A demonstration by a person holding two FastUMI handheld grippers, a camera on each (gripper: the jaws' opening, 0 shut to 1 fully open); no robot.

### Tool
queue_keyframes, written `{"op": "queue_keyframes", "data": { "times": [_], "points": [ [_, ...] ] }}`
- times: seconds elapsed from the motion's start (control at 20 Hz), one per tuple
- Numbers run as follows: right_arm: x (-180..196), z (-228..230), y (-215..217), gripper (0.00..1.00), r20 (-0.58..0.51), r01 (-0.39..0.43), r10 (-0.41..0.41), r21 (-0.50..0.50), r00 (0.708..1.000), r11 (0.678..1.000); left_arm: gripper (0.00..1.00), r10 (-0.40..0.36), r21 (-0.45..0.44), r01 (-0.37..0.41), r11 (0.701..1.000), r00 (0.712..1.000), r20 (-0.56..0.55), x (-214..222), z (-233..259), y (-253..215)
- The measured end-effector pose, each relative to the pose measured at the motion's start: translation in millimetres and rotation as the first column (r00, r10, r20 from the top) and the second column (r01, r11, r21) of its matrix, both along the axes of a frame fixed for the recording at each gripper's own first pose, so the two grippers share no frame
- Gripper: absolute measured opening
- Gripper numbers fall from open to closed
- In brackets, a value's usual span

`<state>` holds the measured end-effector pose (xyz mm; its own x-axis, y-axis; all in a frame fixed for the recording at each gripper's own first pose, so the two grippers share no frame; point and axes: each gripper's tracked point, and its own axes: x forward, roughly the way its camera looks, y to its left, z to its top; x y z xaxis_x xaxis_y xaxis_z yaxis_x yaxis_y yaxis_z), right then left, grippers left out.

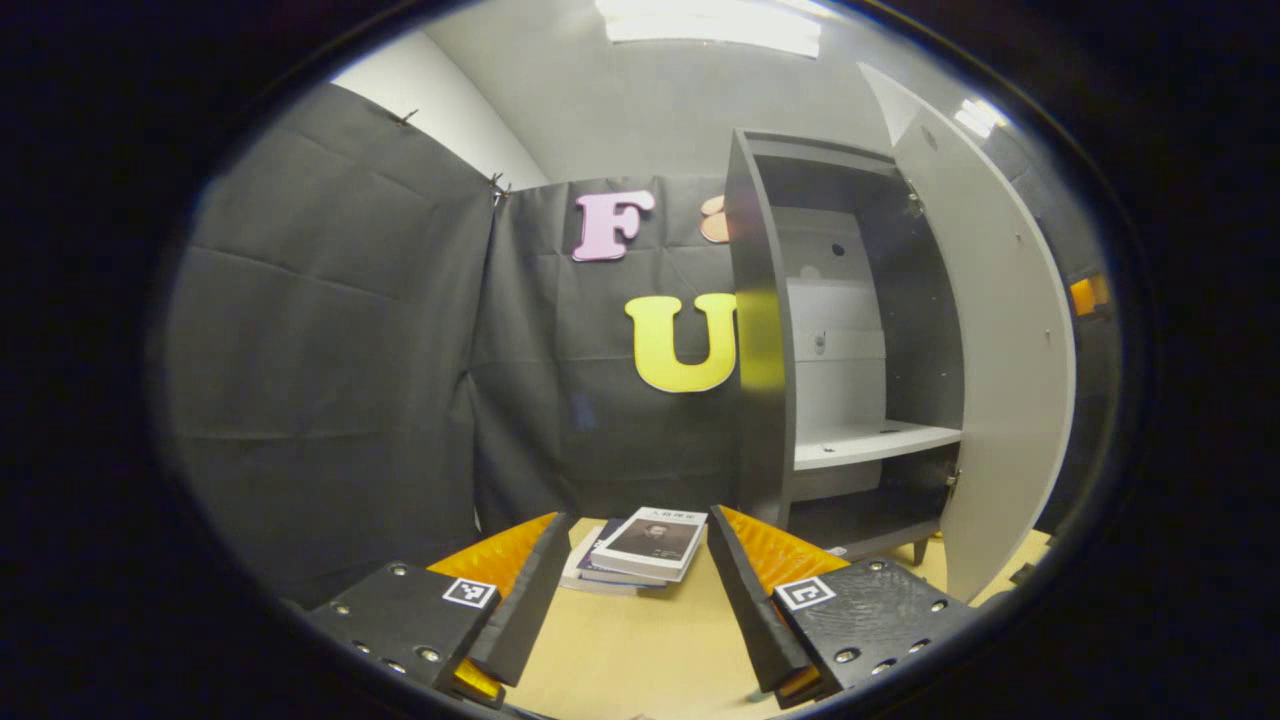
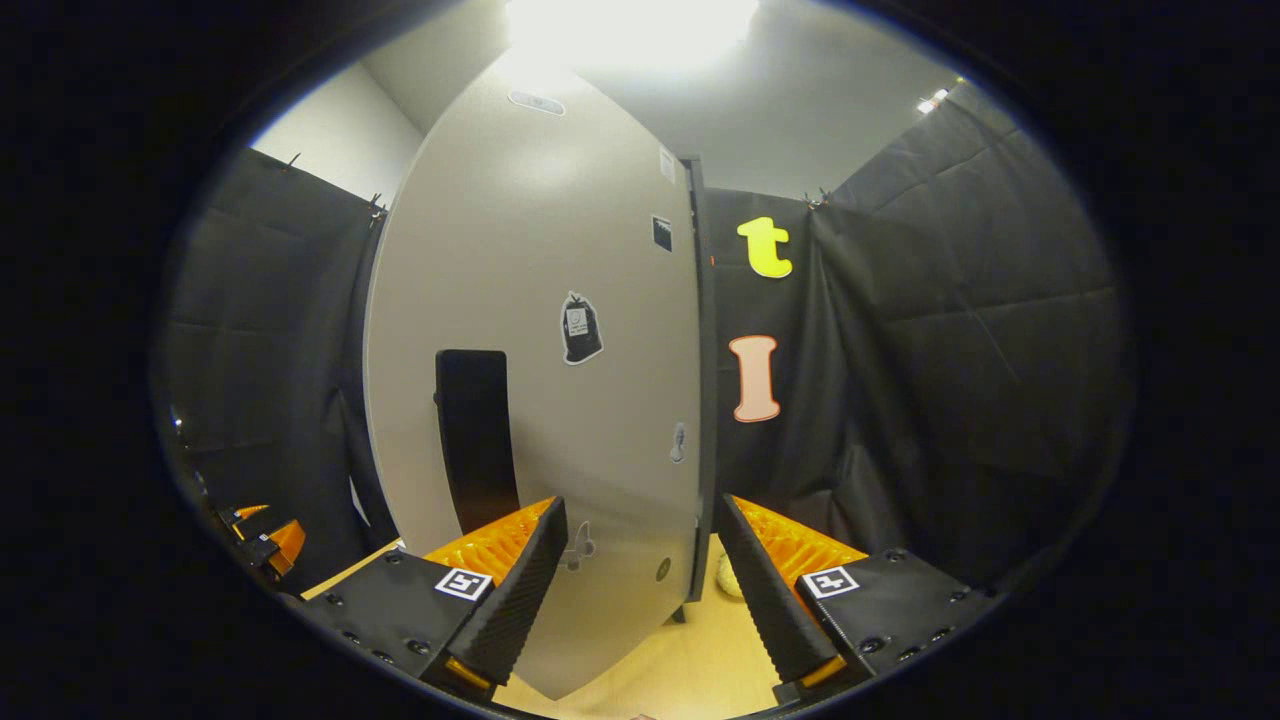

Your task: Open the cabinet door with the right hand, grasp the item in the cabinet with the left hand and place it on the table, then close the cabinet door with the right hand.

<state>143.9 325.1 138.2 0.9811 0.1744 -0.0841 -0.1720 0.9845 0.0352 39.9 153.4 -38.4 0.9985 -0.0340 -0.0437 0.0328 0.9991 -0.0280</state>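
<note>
In the left gripper view the dark cabinet (image 1: 760, 330) stands with its pale door (image 1: 1000, 380) swung wide to the right. Its white shelf (image 1: 870, 440) is bare. A small stack of books (image 1: 645, 548) lies on the wooden table (image 1: 640, 650), just left of the cabinet's foot. My left gripper (image 1: 637, 522) is open, and the books lie just beyond its fingertips, untouched. In the right gripper view my right gripper (image 2: 640, 505) is open and faces the door's outer face (image 2: 560, 250). The door's black handle (image 2: 478, 440) is up and to the left, with nothing held.
Black cloth walls close the booth on the left and behind. The other gripper (image 2: 262, 540) shows at the far left of the right gripper view. A small pale object (image 2: 728, 578) lies on the table past the door's hinged edge.
</note>
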Motion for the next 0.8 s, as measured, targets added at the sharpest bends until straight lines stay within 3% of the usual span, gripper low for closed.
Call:
{"op": "queue_keyframes", "data": {
  "times": [0.15,0.2,0.25,0.35,0.4,0.45,0.55,0.6,0.8],
  "points": [
    [13,-2,30,0.97,0.008,-0.063,0.063,0.002,0.998,0.998,0.86,0.021,0.001,-0.021,1.0,1.0,-0.009,-3,-5,14],
    [18,-3,42,0.92,0.008,-0.085,0.085,0.005,0.996,0.996,0.86,0.028,0.004,-0.028,1.0,1.0,-0.011,-4,-6,18],
    [23,-3,55,0.96,0.013,-0.107,0.107,0.006,0.994,0.994,0.86,0.036,0.006,-0.036,0.999,0.999,-0.013,-4,-7,22],
    [35,-4,82,0.92,0.018,-0.156,0.156,0.009,0.988,0.988,0.86,0.05,0.007,-0.049,0.999,0.999,-0.016,-8,-7,28],
    [41,-5,97,0.97,0.018,-0.181,0.18,0.013,0.983,0.983,0.83,0.057,0.007,-0.057,0.998,0.998,-0.019,-9,-7,31],
    [45,-8,111,0.92,0.02,-0.207,0.207,0.018,0.978,0.978,0.83,0.061,0.009,-0.061,0.998,0.998,-0.023,-9,-10,32],
    [57,-14,132,0.92,0.016,-0.241,0.241,0.033,0.97,0.97,0.83,0.074,0.015,-0.073,0.997,0.997,-0.028,-13,-8,34],
    [61,-15,140,0.97,0.012,-0.25,0.25,0.041,0.968,0.967,0.83,0.079,0.015,-0.079,0.997,0.997,-0.027,-14,-6,35],
    [68,-13,144,0.97,0.015,-0.274,0.274,0.076,0.962,0.959,0.86,0.091,0.022,-0.091,0.996,0.996,-0.018,-19,4,27]
  ]
}}
